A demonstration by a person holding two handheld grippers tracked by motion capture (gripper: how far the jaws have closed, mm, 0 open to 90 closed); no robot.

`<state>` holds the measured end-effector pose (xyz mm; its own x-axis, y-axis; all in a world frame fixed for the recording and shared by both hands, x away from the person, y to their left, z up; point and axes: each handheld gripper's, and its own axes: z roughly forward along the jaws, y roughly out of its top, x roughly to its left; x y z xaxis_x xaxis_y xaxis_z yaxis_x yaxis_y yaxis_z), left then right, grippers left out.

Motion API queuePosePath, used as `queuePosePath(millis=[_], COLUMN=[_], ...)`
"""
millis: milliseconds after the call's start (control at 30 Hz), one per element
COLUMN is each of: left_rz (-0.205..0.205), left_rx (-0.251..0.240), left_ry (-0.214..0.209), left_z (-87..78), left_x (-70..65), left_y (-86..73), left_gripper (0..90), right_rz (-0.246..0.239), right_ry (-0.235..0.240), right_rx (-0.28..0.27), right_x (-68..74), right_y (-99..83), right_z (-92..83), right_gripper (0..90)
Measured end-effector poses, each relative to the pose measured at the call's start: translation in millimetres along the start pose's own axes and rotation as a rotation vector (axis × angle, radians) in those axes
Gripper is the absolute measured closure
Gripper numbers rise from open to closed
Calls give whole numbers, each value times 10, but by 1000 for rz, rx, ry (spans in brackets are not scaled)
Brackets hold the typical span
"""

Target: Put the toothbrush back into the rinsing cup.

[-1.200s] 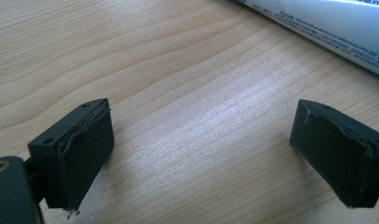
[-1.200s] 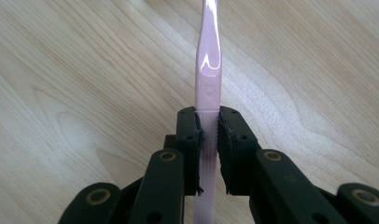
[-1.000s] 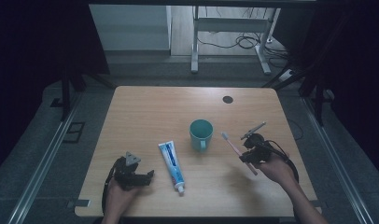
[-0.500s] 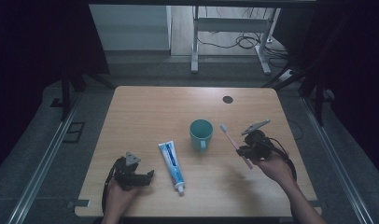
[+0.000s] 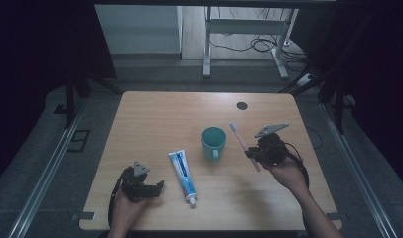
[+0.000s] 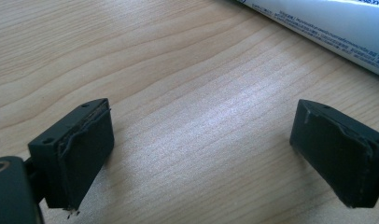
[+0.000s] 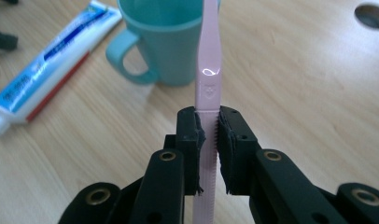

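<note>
Right gripper (image 5: 250, 153) clamped on a pink toothbrush (image 7: 207, 79), handle pinched between both pads, brush head (image 5: 233, 127) raised above the table (image 5: 155, 119) just right of the teal cup (image 5: 213, 142). Left gripper (image 5: 157, 187) rests low at the table's near left, jaws wide apart and holding nothing (toothpaste tube (image 5: 183, 176) lies just beside it, between gripper and cup).

Looks like a lab or recording room: light wooden rectangular counter (image 5: 165, 114) ringed by dark curtains, grey metal floor rails (image 5: 45, 163) on either side of it, black cables (image 5: 249, 45) and white desk legs (image 5: 207, 49) beyond its far edge.
</note>
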<state>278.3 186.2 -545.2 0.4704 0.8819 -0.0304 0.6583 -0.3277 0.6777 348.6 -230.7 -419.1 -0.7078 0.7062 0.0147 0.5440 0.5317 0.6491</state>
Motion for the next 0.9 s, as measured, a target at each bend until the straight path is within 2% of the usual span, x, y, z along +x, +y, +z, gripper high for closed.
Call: queuePosePath(millis=[500,900], left_rz=[0,4], left_rx=[0,4], left_ry=[0,-1], left_z=[0,-3], left_x=[0,4], left_y=[0,1], left_gripper=[63,63], right_rz=[5,0], right_ry=[22,35], right_rx=[-113,-163], right_x=[59,104], right_y=[237,437], right_z=[98,182], right_gripper=[783,784])
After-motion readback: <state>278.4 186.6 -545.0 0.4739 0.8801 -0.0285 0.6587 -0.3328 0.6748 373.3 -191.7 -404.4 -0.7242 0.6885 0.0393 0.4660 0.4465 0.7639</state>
